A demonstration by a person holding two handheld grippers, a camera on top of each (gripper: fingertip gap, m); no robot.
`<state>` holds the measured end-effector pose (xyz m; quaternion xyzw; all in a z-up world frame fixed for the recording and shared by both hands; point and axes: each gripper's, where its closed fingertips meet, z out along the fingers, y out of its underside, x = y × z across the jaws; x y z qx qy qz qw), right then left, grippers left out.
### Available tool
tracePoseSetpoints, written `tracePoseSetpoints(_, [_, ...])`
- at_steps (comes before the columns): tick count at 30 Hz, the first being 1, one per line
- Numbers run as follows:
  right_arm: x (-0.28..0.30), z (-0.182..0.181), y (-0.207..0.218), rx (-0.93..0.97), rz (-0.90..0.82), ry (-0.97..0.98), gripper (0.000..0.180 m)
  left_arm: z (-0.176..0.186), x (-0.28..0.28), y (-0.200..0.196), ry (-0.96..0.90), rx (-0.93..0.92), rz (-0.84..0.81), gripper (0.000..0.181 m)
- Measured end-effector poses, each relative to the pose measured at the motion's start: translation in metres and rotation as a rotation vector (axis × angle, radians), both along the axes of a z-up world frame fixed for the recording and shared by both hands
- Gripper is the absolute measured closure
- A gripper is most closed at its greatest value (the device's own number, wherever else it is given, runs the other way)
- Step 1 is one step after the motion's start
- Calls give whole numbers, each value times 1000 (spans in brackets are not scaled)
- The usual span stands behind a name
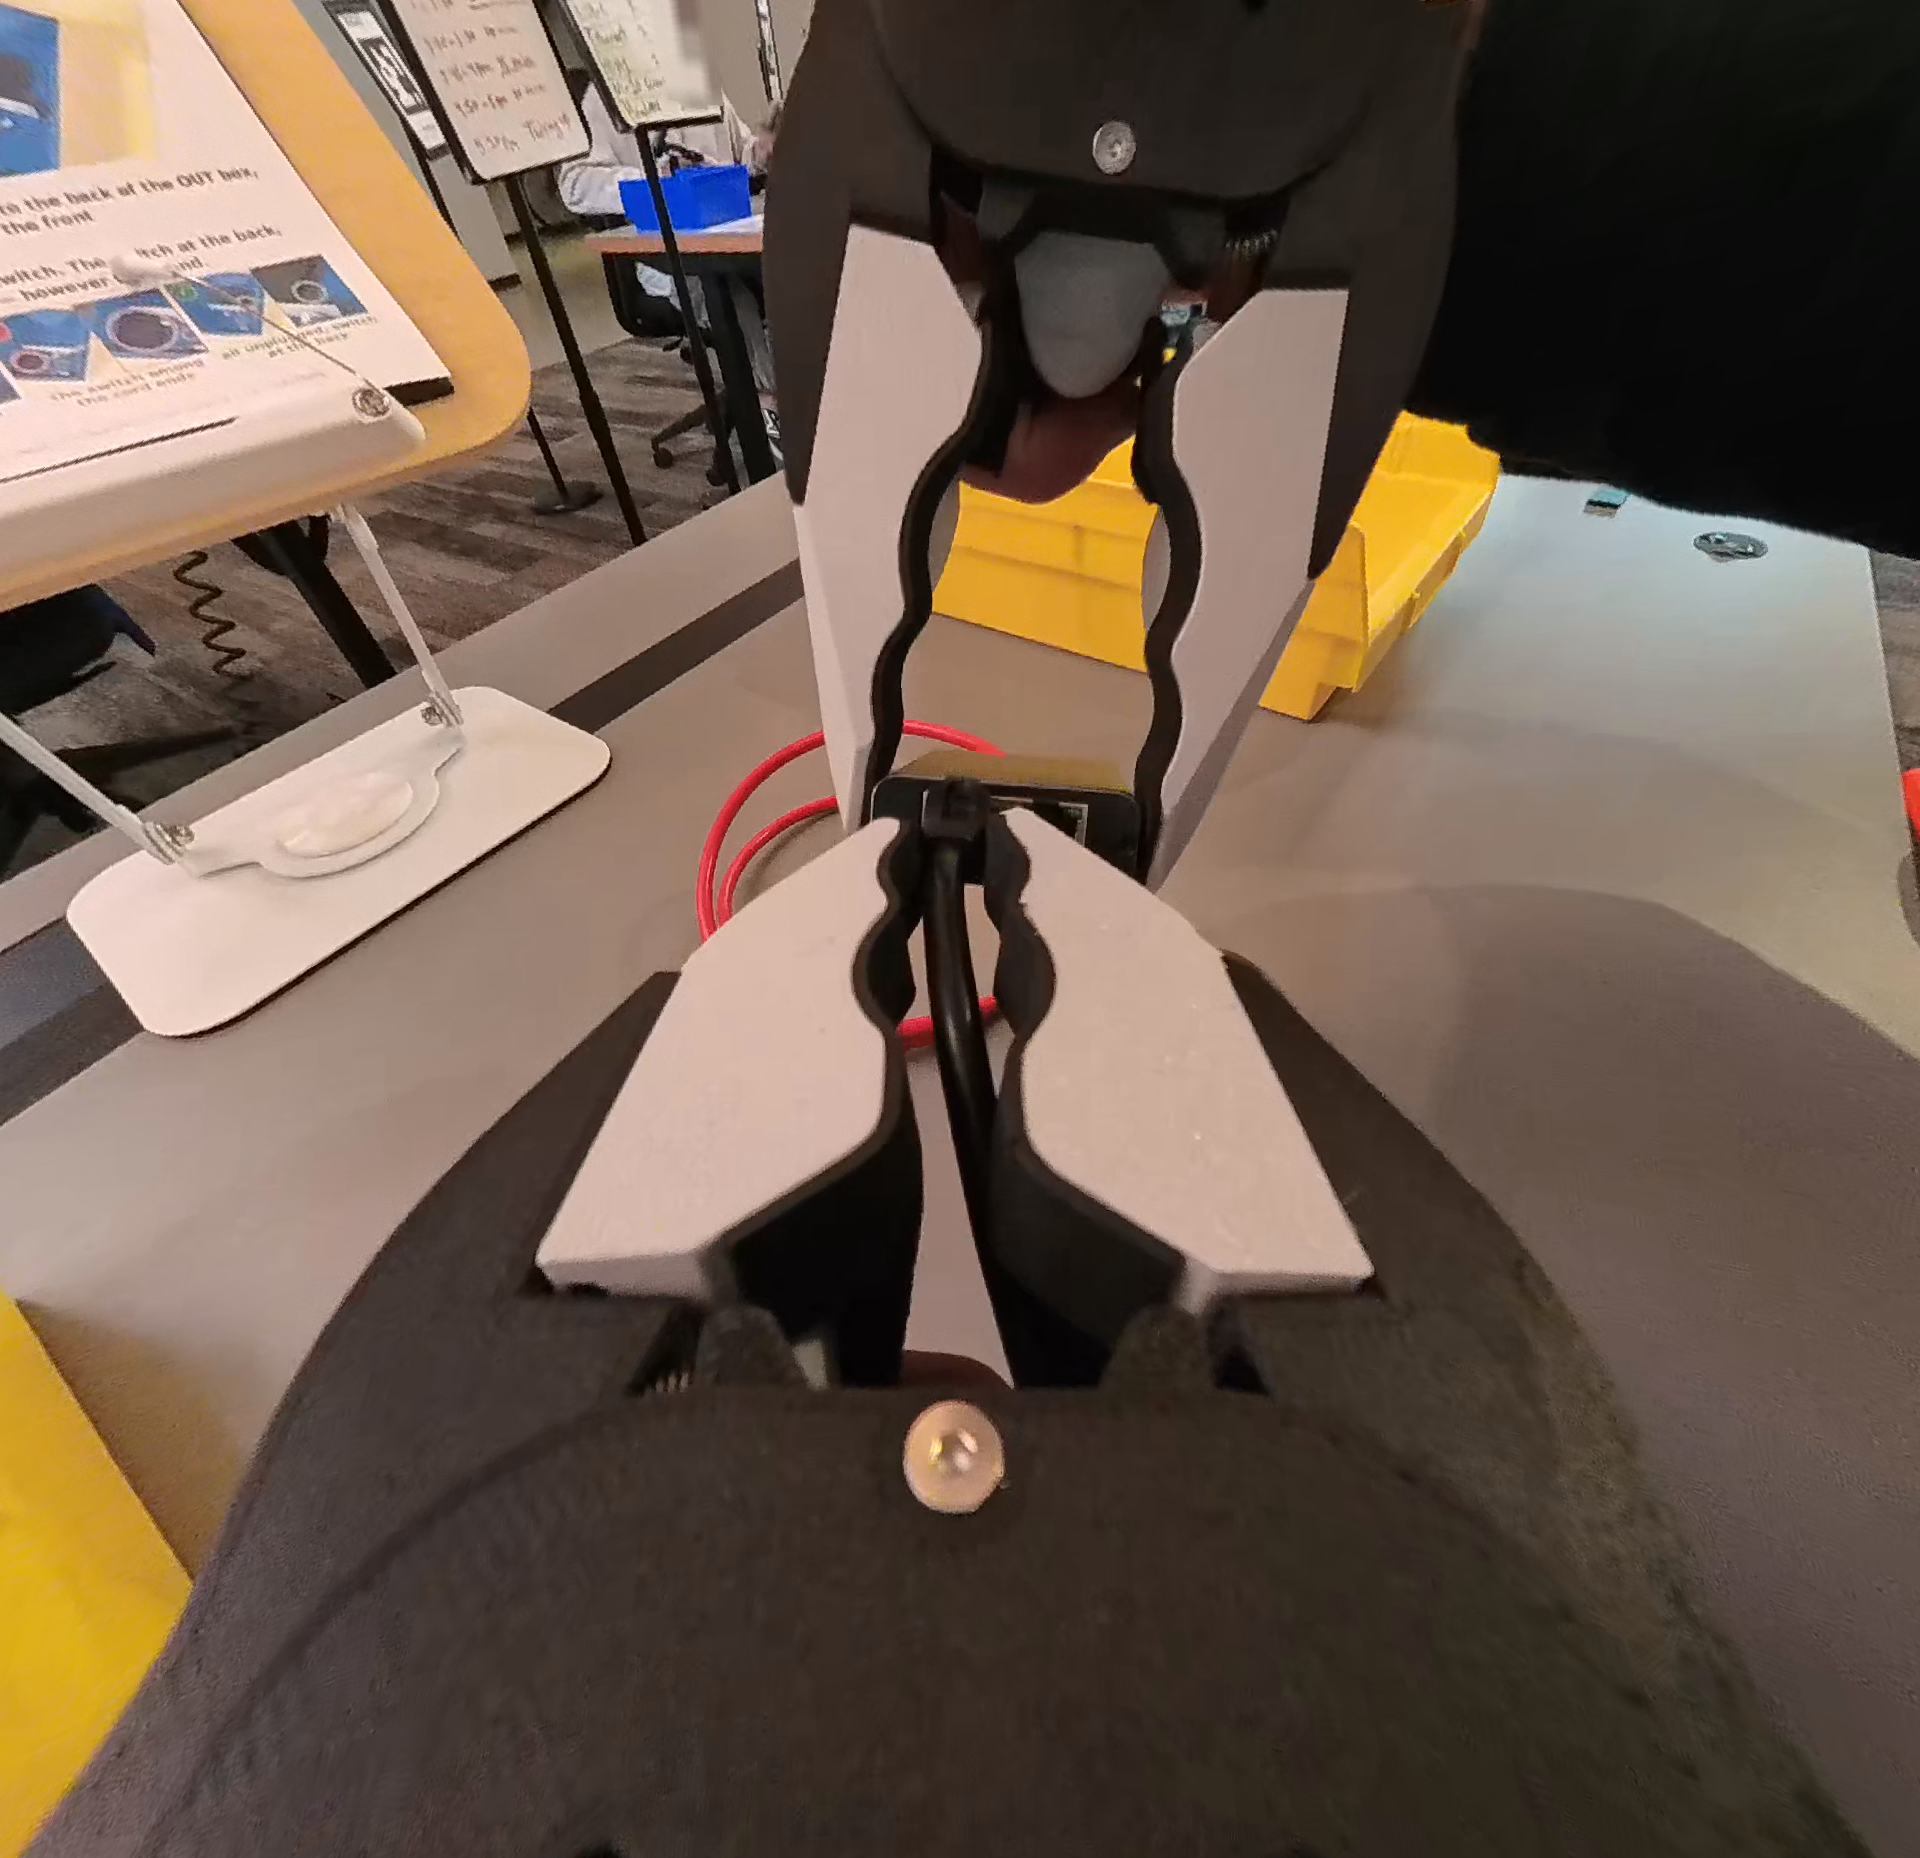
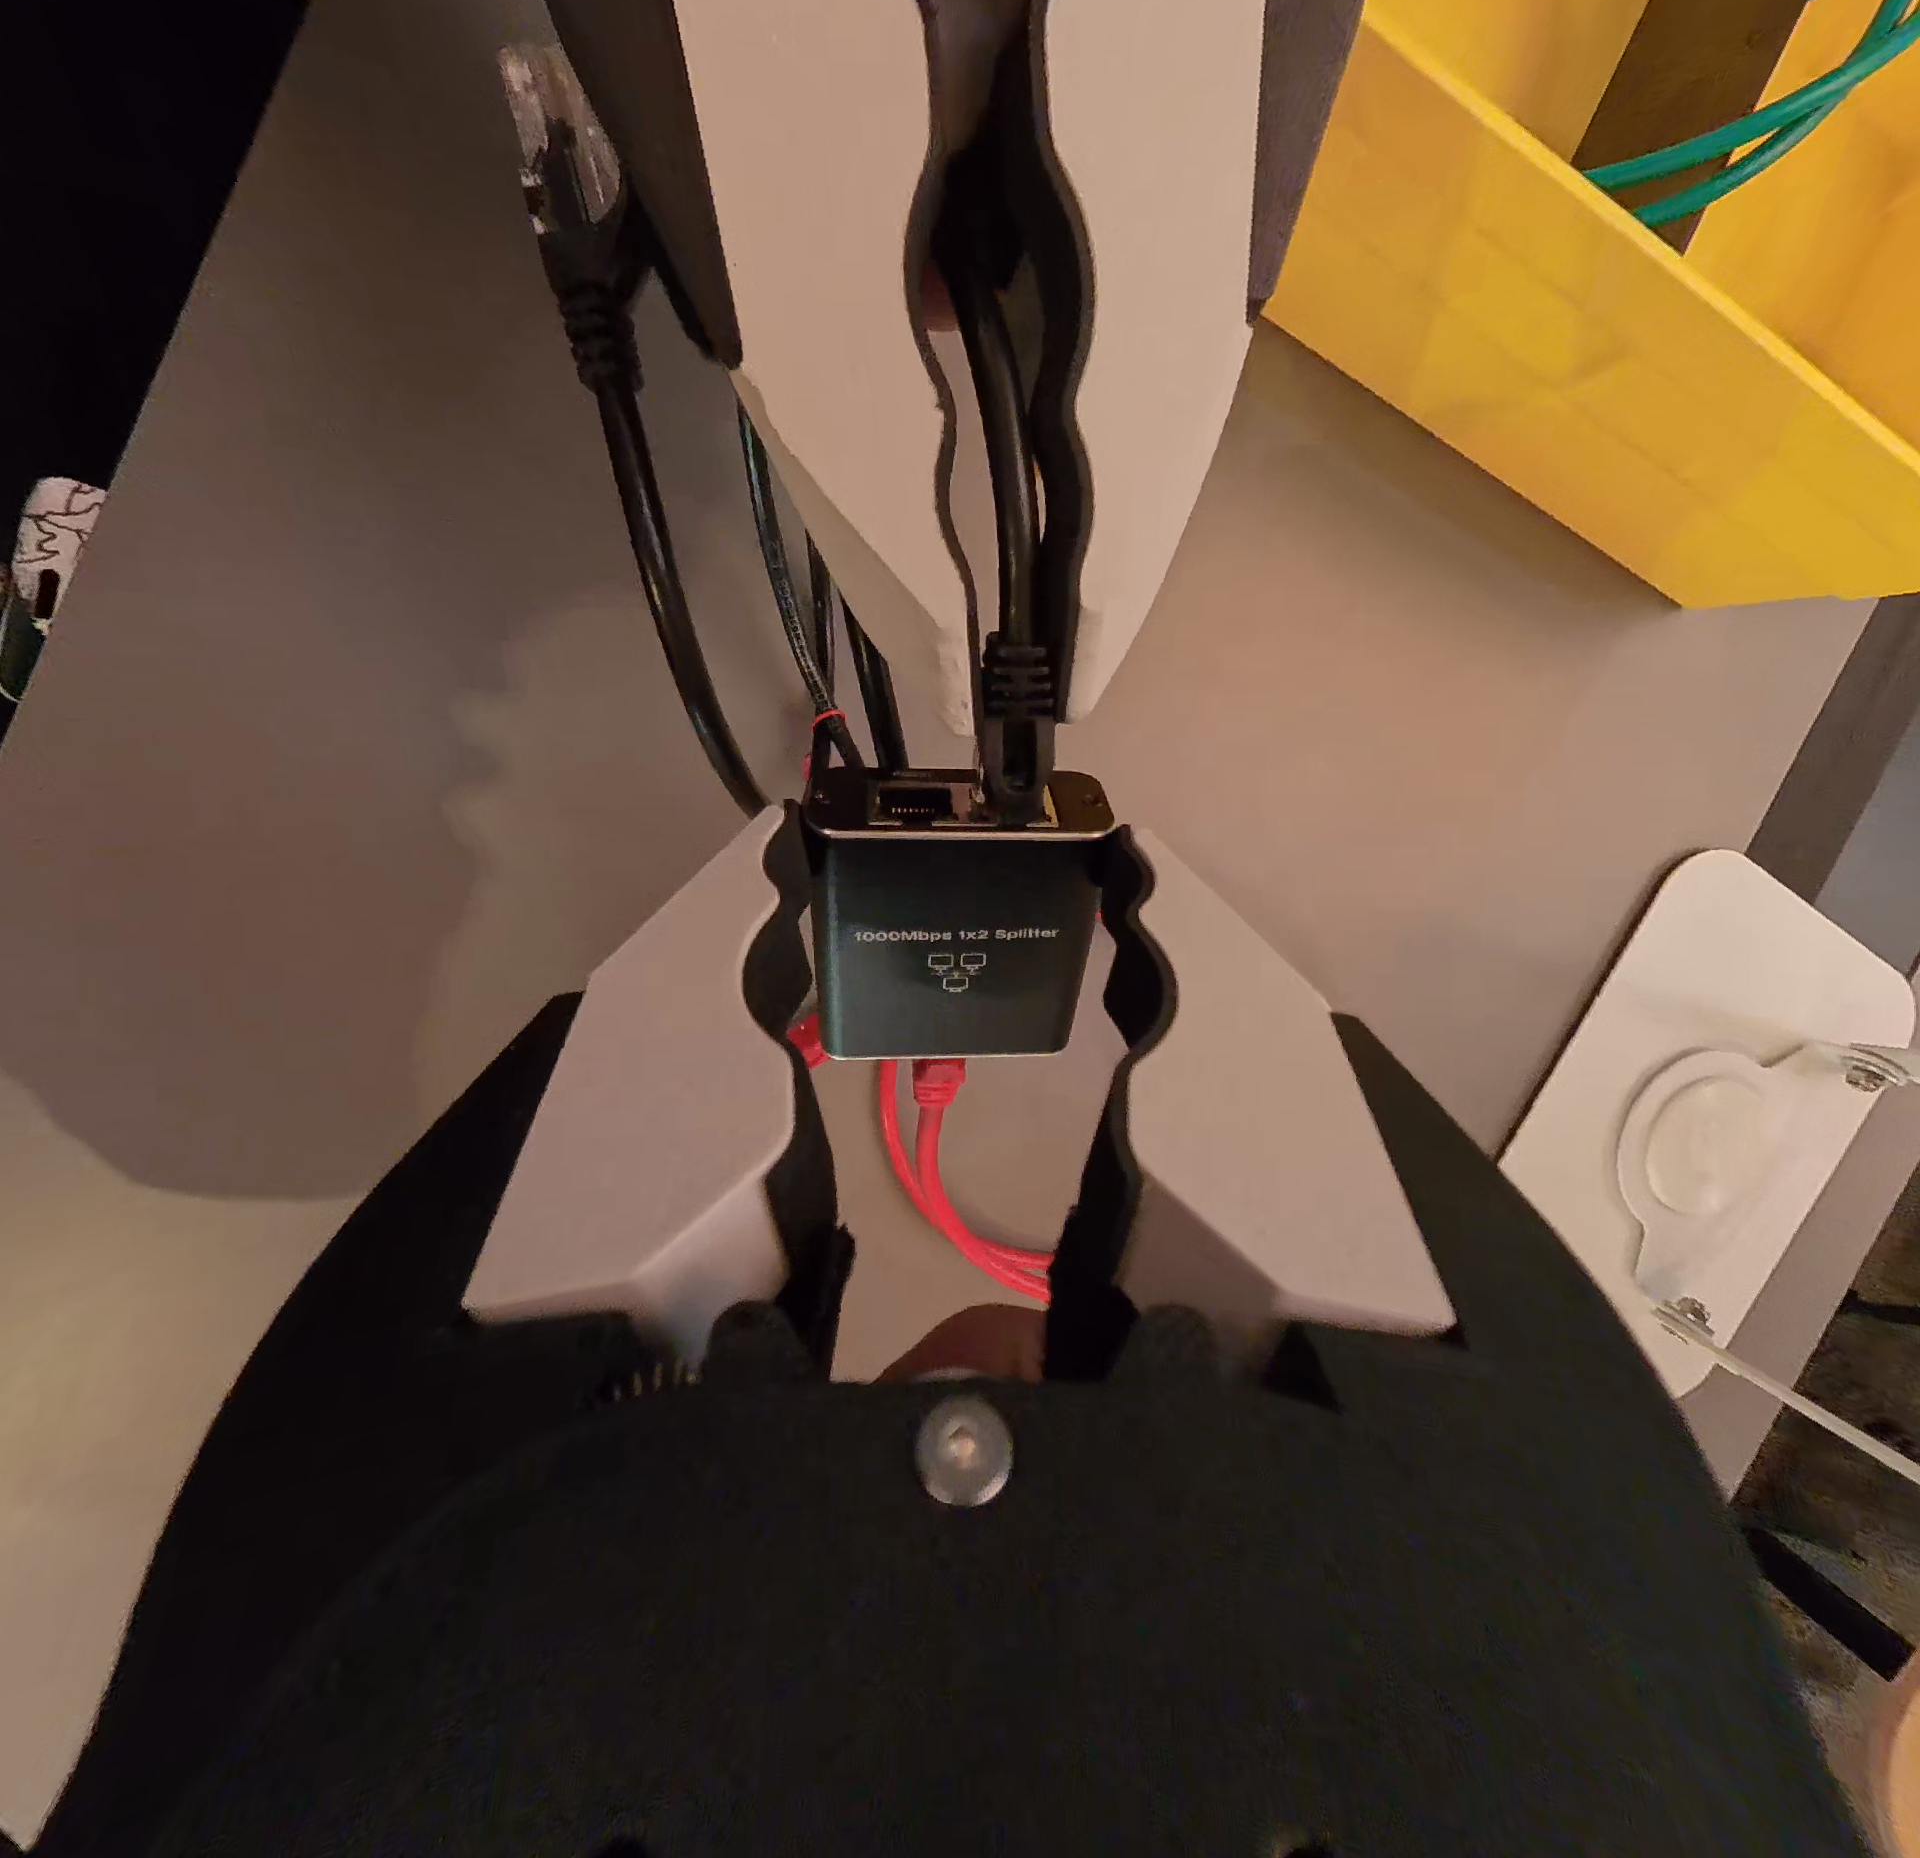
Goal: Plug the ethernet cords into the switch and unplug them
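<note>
The right gripper (image 2: pixel 951 935) is clamping the small dark metal switch box (image 2: pixel 948 951) just above the grey table (image 2: pixel 312 769). The left gripper (image 1: pixel 951 842) is pinching the black ethernet cord (image 2: pixel 1013 520) at its plug, which is sitting in 1 port. 2 red cords (image 2: pixel 935 1164) are trailing behind the switch box.
</note>
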<state>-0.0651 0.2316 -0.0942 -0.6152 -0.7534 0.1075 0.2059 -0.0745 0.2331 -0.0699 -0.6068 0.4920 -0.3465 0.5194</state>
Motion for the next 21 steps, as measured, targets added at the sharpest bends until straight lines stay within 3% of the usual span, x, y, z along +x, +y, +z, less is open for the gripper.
tracePoseSetpoints(21, [4, -13, -3, -8, -13, -50, 126, -12, 5, -2, 74, -2, -17, 170])
